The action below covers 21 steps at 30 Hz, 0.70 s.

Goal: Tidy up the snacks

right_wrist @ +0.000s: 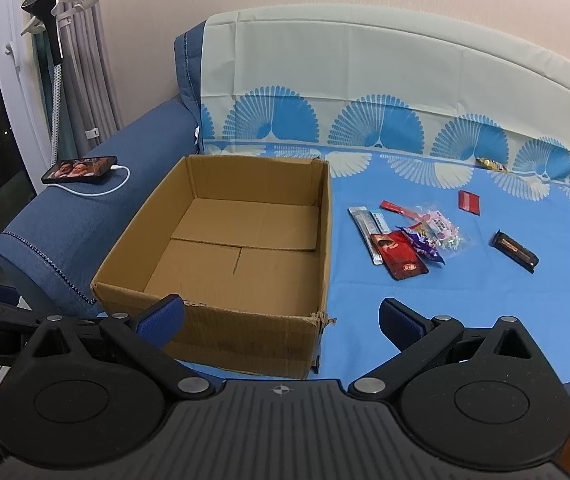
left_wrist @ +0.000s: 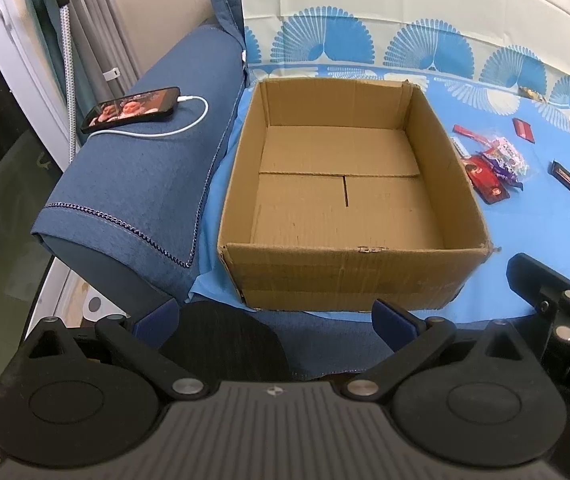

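Left gripper (left_wrist: 275, 320): your jaws stand wide apart with nothing between them, held low in front of the near wall of the box.
Right gripper (right_wrist: 281, 320): your jaws are spread wide here too, nothing in them, aimed at the box's near right corner.
Cardboard box (left_wrist: 365, 276): it sits open-topped on the blue cloth, bottom flaps bare, its left side close against the sofa arm.
Snacks: you have a loose cluster to the right of the box, near it but not touching. A red packet (right_wrist: 403, 262) lies nearest you, a pale stick pack (right_wrist: 365, 226) beside it, a purple wrapper (right_wrist: 425, 245) and a clear bag of sweets (right_wrist: 447, 232) overlapping behind.
Outliers: a dark bar (right_wrist: 516, 251) lies apart to the right, a small red sachet (right_wrist: 469, 202) farther back, and one wrapped sweet (right_wrist: 492, 165) at the foot of the backrest.
Surface: the seat is covered by a blue cloth (right_wrist: 465, 312) with white and blue fan prints, which runs up over the backrest.
Sofa arm (left_wrist: 137, 184): denim-blue cover with a stitched edge; a phone (left_wrist: 131, 110) lies on it, screen lit, white cable plugged in.
Room: a plain pale wall behind; grey curtains (right_wrist: 89, 60) and a white-framed window at your left, with a garment steamer (right_wrist: 51, 28) standing by them.
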Each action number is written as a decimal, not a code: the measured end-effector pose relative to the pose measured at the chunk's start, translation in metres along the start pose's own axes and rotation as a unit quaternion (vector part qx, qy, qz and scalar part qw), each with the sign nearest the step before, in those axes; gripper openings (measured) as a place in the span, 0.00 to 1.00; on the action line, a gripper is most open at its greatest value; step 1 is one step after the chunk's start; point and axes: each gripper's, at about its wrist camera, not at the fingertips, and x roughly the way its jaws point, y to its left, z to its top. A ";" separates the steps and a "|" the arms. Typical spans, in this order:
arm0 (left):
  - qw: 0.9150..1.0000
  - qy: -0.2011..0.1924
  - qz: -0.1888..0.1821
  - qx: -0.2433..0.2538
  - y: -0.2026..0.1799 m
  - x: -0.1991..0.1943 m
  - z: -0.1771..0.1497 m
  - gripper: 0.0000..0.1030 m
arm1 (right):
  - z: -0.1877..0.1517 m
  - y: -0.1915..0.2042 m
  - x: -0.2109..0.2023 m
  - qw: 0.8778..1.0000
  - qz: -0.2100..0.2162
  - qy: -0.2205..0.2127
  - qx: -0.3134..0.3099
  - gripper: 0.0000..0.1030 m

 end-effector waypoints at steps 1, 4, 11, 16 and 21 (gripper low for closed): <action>1.000 0.002 0.000 0.001 0.000 0.001 0.000 1.00 | 0.000 0.000 0.001 1.000 0.000 0.001 0.001 1.00; 1.000 0.006 0.002 0.001 -0.001 0.004 0.002 1.00 | -0.001 0.000 0.005 1.000 0.001 0.006 0.001 1.00; 1.000 0.018 0.003 0.005 -0.004 0.012 0.006 1.00 | -0.001 -0.002 0.015 1.000 0.002 0.016 0.006 1.00; 1.000 0.024 0.005 0.007 -0.007 0.018 0.008 1.00 | 0.000 -0.005 0.022 1.000 0.003 0.024 0.010 1.00; 0.999 0.032 0.004 0.009 -0.009 0.024 0.011 1.00 | 0.000 -0.009 0.029 0.999 0.003 0.031 0.013 1.00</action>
